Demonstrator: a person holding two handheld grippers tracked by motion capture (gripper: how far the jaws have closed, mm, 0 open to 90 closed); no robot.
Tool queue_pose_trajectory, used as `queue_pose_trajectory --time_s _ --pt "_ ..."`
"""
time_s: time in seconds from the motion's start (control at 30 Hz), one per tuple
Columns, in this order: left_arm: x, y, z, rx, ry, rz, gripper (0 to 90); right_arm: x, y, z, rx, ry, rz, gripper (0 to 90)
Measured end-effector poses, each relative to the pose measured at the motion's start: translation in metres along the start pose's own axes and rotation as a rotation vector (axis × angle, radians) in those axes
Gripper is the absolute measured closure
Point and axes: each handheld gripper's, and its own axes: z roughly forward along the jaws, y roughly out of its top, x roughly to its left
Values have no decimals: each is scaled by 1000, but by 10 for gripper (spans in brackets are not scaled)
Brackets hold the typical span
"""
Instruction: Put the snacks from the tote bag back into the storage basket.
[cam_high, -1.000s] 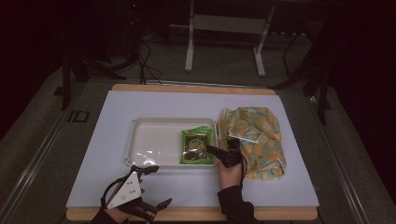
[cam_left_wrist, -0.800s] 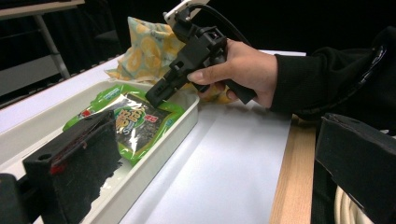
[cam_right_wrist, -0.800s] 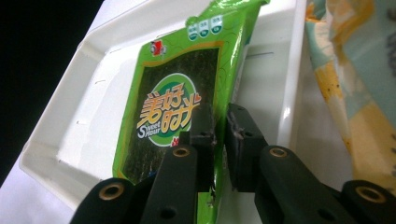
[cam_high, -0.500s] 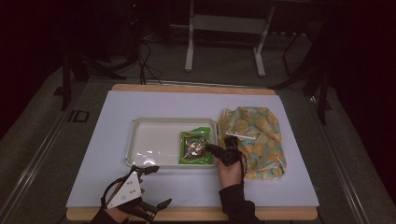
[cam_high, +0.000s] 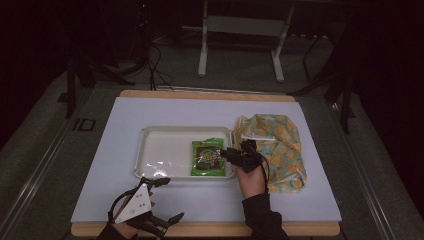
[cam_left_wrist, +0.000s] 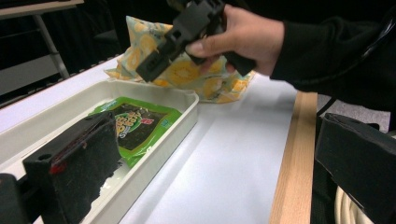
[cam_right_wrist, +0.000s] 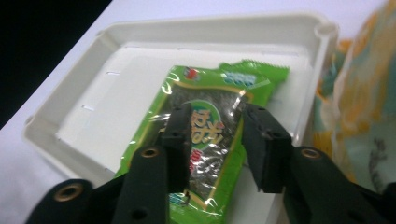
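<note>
Right gripper (cam_right_wrist: 212, 140) just opening, covers snack packet (cam_right_wrist: 205, 116) lower print.

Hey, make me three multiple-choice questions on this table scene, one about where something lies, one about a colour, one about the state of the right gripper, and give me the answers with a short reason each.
1. Where does the snack packet lie?
A. On the patterned cloth
B. In the white tray, at its right end
C. On the bare table left of the tray

2. What is the main colour of the packet's wrapper?
A. Green
B. Red
C. Blue

3. How does the right gripper stand?
A. Jaws clamped on the tray's rim
B. Jaws clamped on the cloth
C. Jaws parted above the packet, gripping nothing

Answers:
1. B, the high view shows the packet inside the tray beside its right wall.
2. A, the wrapper is bright green around a dark centre.
3. C, the right gripper view shows a gap between its jaws with the packet lying flat below; they have just been opening.
</note>
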Motion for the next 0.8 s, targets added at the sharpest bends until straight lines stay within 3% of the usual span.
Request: queue_pose_trajectory --time_s 0.13,0.27,0.57,0.7,0.8 --pt "0 0 0 1 -2 -1 4 7 10 -8 5 -1 -66 506" --pt "0 0 0 0 0 0 4 10 21 -18 -39 -10 -128 412" --pt "0 0 0 3 -3 -1 4 5 37 -37 -70 -30 -122 249" --pt "0 0 0 3 -4 -2 4 0 42 -47 -82 -14 -147 167" --pt "1 0 0 5 -5 -2 4 -4 45 -55 -88 -28 -161 149"
